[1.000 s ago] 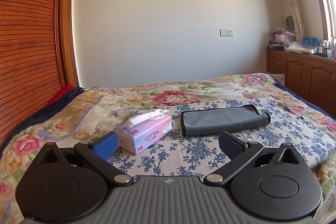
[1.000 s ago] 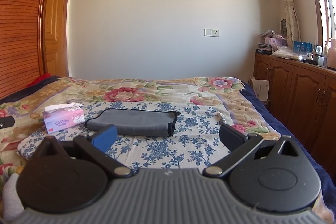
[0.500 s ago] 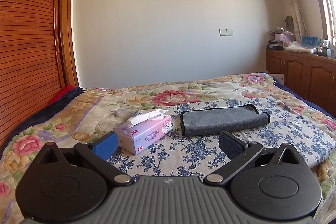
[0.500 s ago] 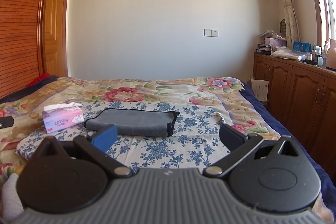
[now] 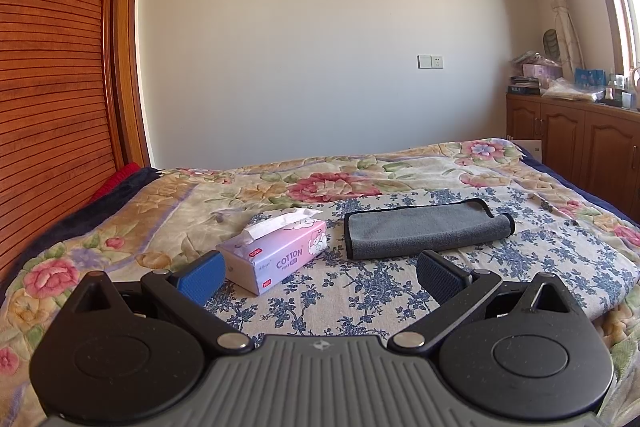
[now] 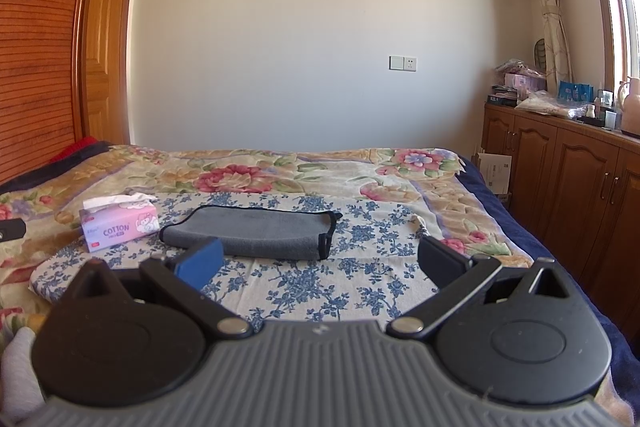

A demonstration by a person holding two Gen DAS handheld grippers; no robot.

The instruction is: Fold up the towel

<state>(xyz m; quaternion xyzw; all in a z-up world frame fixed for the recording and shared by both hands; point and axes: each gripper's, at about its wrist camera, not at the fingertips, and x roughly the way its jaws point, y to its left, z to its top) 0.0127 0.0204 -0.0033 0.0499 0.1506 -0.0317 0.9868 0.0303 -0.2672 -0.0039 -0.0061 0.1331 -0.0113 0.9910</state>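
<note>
A grey towel point(image 5: 424, 229) with a dark hem lies folded into a long strip on the blue-flowered cloth point(image 5: 360, 291) spread over the bed. In the right wrist view the same towel point(image 6: 256, 233) lies ahead and a little left. My left gripper point(image 5: 320, 273) is held open above the bed, short of the towel, nothing between its fingers. My right gripper point(image 6: 320, 261) is also open and empty, its left blue pad point(image 6: 200, 263) overlapping the towel's near edge in the picture only.
A pink tissue box point(image 5: 276, 253) sits just left of the towel, also seen as the tissue box point(image 6: 118, 225) in the right wrist view. A wooden slatted wardrobe point(image 5: 52, 67) lines the left side. Wooden cabinets point(image 6: 560, 179) with clutter stand right of the bed.
Both views have shifted only slightly; the towel and tissue box lie where they were. Both grippers stay open.
</note>
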